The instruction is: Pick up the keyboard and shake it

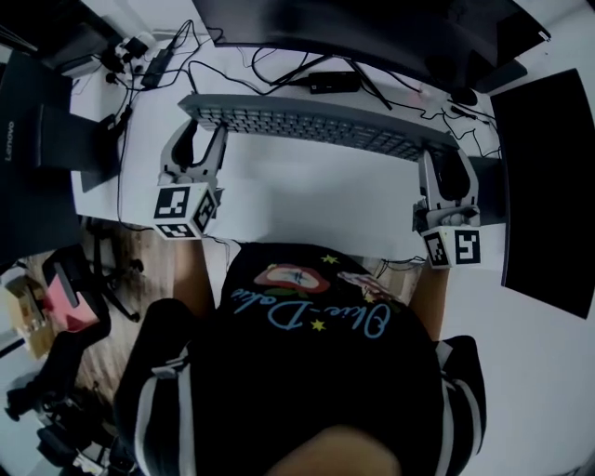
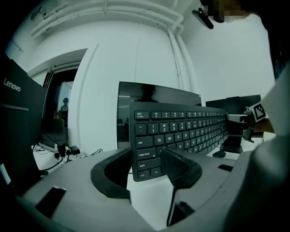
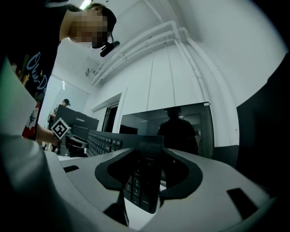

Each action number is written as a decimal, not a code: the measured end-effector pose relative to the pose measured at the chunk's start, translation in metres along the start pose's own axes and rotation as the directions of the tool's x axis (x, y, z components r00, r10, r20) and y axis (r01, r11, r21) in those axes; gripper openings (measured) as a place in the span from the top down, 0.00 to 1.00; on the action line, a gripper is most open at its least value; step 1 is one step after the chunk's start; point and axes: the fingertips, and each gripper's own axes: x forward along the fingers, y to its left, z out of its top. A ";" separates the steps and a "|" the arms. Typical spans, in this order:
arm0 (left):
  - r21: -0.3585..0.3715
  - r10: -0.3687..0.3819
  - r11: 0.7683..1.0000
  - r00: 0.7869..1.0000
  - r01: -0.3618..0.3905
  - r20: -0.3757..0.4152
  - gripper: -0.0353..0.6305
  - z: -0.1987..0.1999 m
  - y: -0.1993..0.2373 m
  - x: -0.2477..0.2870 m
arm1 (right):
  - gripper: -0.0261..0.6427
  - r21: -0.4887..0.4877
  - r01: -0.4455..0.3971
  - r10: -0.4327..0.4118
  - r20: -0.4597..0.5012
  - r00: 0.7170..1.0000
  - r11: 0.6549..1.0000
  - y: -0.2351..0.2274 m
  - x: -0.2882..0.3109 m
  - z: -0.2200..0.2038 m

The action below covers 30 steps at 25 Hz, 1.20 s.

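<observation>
While the white desk (image 1: 307, 200) fills the middle of the head view and a dark monitor (image 1: 372, 23) stands along its far edge, the black keyboard (image 1: 316, 125) spans the space in front of that monitor, tipped up on its long side with the keys facing the person. It is carried by its two short ends. At the keyboard's left end, the left gripper (image 1: 199, 130) has its jaws partly apart and clamped on the board. In the left gripper view (image 2: 145, 165) one ribbed pad (image 2: 174, 165) presses on the key face beside the shift key and the other jaw sits behind the back. At the opposite end, the right gripper (image 1: 442, 156) clamps the board likewise, and the right gripper view (image 3: 147, 172) shows the thin end of the keyboard (image 3: 102, 142) pinched between both jaws. A marker cube (image 1: 184, 212) rides on each gripper.
</observation>
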 end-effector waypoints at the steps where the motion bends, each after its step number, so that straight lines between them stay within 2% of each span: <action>1: -0.005 -0.002 1.000 1.000 0.002 -0.016 0.67 -0.005 -0.001 0.000 | 0.70 0.010 0.001 -0.001 -0.015 1.000 1.000 -0.001 -0.001 -0.005; 8: -0.025 -0.018 1.000 0.992 0.015 -0.124 0.67 -0.043 -0.010 0.004 | 0.70 0.077 0.013 -0.004 -0.115 0.993 0.997 -0.005 -0.007 -0.047; 14: -0.047 -0.035 0.999 0.976 0.026 -0.214 0.67 -0.077 -0.013 0.006 | 0.70 0.129 0.024 0.002 -0.201 0.980 0.991 -0.005 -0.009 -0.081; 22: -0.080 -0.046 0.997 0.939 0.020 -0.341 0.67 -0.123 -0.018 0.003 | 0.70 0.184 0.038 0.024 -0.327 0.945 0.982 -0.002 -0.013 -0.126; 30: -0.083 -0.057 0.996 0.905 0.025 -0.421 0.67 -0.149 -0.021 0.001 | 0.70 0.253 0.065 0.049 -0.421 0.906 0.965 0.000 -0.020 -0.164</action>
